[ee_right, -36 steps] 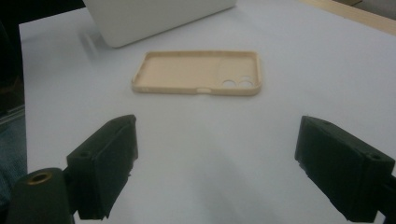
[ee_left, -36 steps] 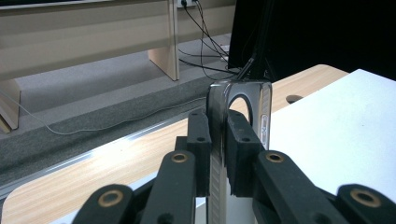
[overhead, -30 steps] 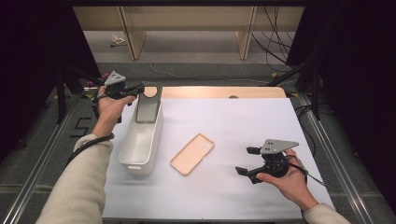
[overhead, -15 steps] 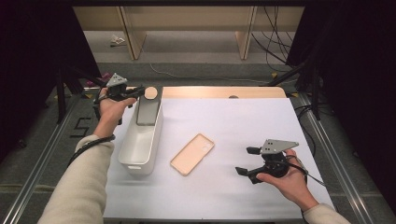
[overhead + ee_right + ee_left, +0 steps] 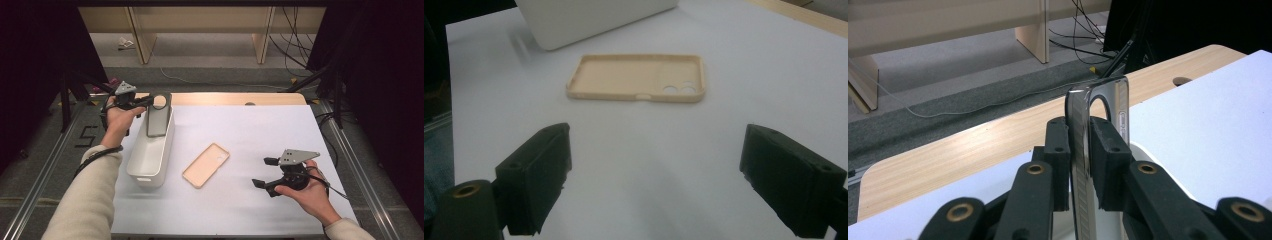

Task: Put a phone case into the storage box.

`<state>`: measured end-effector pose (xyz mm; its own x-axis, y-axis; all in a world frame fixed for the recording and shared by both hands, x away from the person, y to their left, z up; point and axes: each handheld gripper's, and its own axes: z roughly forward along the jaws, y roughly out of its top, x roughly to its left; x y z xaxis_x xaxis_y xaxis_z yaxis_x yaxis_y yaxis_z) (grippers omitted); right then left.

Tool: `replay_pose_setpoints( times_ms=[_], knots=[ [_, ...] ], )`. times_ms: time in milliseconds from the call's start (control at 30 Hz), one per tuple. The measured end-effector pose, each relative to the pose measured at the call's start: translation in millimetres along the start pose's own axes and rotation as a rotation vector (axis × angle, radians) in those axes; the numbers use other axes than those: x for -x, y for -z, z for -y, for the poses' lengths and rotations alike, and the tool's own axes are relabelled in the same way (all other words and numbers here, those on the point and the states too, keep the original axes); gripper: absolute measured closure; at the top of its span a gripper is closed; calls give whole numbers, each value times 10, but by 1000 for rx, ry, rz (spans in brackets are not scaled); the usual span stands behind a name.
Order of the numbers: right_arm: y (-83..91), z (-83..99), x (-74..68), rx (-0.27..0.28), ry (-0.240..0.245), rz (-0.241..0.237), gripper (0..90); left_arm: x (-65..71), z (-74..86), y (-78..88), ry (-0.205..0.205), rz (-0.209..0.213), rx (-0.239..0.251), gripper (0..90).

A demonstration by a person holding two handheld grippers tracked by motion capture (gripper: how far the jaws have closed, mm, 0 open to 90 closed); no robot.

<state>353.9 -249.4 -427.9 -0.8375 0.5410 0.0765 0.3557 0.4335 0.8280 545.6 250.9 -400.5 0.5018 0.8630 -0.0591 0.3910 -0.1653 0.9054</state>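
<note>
While my left gripper (image 5: 150,101) stays clamped on the grey phone case (image 5: 158,116) over the far end of the white bin (image 5: 150,155) | right gripper (image 5: 263,172) wide apart, holding nothing — tan case (image 5: 206,164) mid-table | next: lower grey case in, let go.

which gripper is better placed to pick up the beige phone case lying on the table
Right. The right gripper stands open, pointed at the beige phone case with bare table between. The left gripper is shut on the grey phone case over the white bin.
</note>
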Motion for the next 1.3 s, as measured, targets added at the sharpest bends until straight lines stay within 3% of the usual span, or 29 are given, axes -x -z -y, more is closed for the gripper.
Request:
replay_pose_setpoints(
  times_ms=[300,533,800,1000,1133,1300],
  knots=[
    [-5,4,0,-2,0,-1,140,13,-71,-18,-36,-41,-42,749],
    [-10,5,-3,-3,0,-6,140,19,-85,-48,-10,-123,-99,683],
    [-12,6,-1,-8,0,-4,142,29,-121,-85,-1,-175,-130,613],
    [-9,7,0,-7,-1,-6,142,46,-135,-92,24,-182,-138,527],
    [-10,4,-3,-5,1,-8,142,55,-130,-52,23,-179,-131,522],
    [-16,5,-4,-12,3,-6,142,101,-128,19,71,-151,-118,445]
  ],
)
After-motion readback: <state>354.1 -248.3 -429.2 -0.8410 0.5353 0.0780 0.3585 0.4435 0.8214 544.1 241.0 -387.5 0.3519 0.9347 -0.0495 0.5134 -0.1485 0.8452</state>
